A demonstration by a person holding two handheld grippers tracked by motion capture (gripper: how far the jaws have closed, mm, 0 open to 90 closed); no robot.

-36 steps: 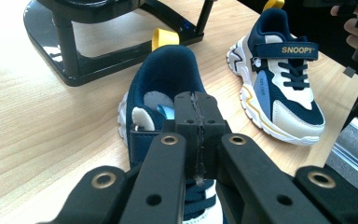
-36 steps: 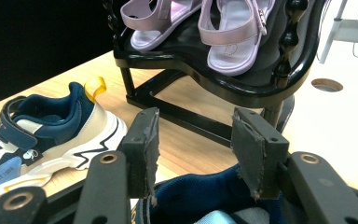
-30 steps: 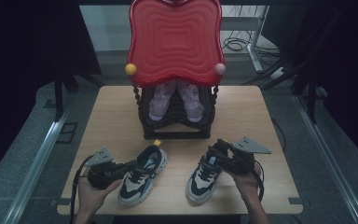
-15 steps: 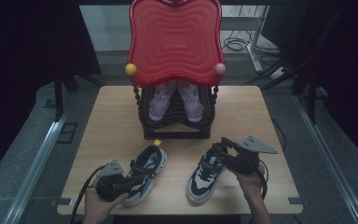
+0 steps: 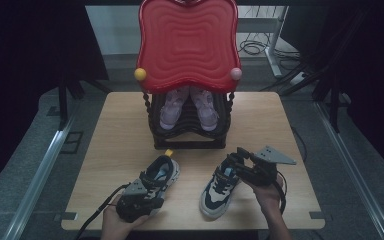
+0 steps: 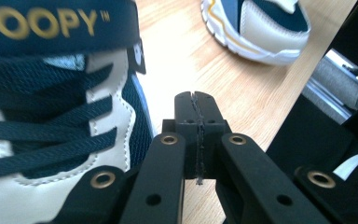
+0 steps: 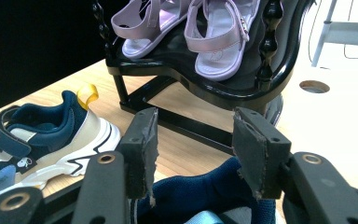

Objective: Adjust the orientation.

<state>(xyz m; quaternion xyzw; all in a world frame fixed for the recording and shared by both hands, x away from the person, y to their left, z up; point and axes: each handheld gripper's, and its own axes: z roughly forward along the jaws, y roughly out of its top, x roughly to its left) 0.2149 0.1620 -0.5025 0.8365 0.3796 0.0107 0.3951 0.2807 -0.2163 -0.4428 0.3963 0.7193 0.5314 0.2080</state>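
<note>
Straddling the right sneaker's (image 5: 220, 187) heel, the right tool (image 7: 193, 151) gapes unclamped; the left tool (image 6: 196, 109) is closed, empty.

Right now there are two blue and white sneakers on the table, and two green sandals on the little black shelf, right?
Nearly. The sandals are pale purple, not green; the right gripper view shows that. The sneakers and the black shelf are as you said.

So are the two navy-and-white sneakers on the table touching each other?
Apart: the high view shows bare wood between left sneaker and right sneaker.
</note>
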